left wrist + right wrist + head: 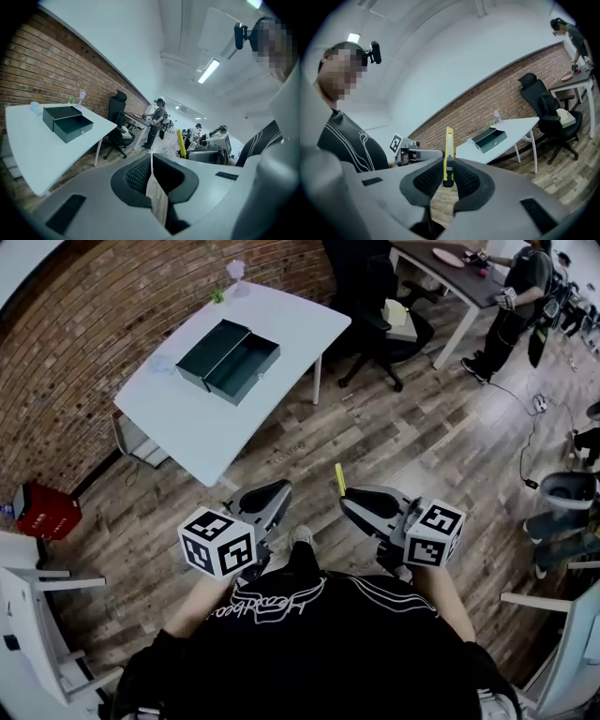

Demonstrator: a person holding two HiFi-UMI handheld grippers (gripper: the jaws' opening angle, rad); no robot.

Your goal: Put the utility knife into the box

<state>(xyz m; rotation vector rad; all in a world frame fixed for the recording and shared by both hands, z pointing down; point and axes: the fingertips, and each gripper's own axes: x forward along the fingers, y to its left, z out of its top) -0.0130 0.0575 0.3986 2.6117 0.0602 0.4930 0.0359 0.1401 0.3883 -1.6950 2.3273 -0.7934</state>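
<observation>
A yellow utility knife (340,479) sticks up from my right gripper (347,502), which is shut on it; in the right gripper view the knife (448,149) stands upright between the black pads. My left gripper (279,489) is level with it to the left, jaws together with nothing in them (151,157). Both are held close to my body, above the wooden floor. The dark green box (230,358) lies open on the white table (187,423) ahead and to the left, well away from both grippers. It also shows as the box (490,139) and the box (67,123).
A black office chair (375,296) stands right of the table. A small plant (217,294) sits at the table's far end. A red crate (45,511) is on the floor by the brick wall. A person (517,298) stands at a desk far right.
</observation>
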